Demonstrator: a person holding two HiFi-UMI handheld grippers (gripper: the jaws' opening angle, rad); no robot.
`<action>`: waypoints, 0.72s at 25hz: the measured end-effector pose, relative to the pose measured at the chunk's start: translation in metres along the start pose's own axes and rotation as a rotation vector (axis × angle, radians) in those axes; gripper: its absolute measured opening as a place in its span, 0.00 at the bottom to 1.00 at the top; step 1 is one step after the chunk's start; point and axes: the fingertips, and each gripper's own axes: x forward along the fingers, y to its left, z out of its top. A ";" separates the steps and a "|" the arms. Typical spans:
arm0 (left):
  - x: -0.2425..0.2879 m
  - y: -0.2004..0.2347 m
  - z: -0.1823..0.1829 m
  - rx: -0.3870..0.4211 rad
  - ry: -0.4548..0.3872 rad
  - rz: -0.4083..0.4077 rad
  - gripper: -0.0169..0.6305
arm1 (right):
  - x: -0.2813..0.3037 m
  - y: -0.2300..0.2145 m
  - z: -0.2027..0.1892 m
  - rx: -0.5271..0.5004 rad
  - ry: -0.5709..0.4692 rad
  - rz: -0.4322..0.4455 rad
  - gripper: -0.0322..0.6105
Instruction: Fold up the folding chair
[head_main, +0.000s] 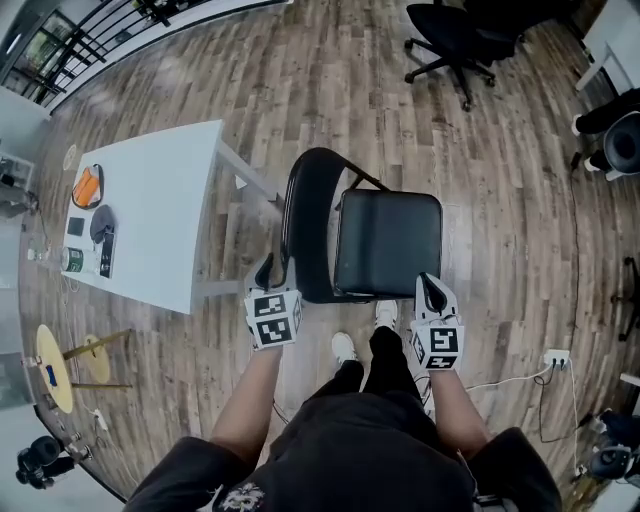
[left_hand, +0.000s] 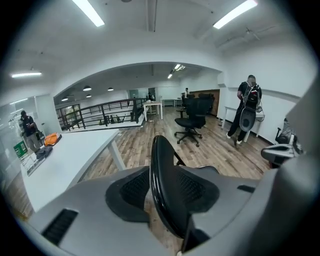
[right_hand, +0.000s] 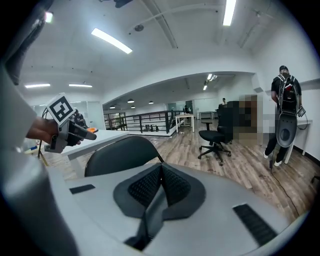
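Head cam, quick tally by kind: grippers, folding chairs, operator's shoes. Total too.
grippers: 2, left gripper and right gripper
folding chair: 1
shoes: 2
total: 5

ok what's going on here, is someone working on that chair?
A person stands over a black folding chair with a handheld gripper in each hand. The chair is fully unfolded, its seat flat. The left gripper has its jaws open around the edge of the backrest, not clamped on it. The right gripper is shut and empty, by the seat edge nearest the person. Folding has not begun.
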 end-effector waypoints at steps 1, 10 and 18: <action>0.008 0.001 0.000 0.001 0.018 0.002 0.26 | 0.006 -0.007 -0.007 0.005 0.018 0.001 0.07; 0.071 0.009 0.000 0.002 0.138 -0.002 0.34 | 0.052 -0.067 -0.096 0.160 0.228 0.038 0.35; 0.114 0.007 0.003 -0.020 0.226 -0.088 0.38 | 0.091 -0.122 -0.206 0.316 0.444 0.150 0.52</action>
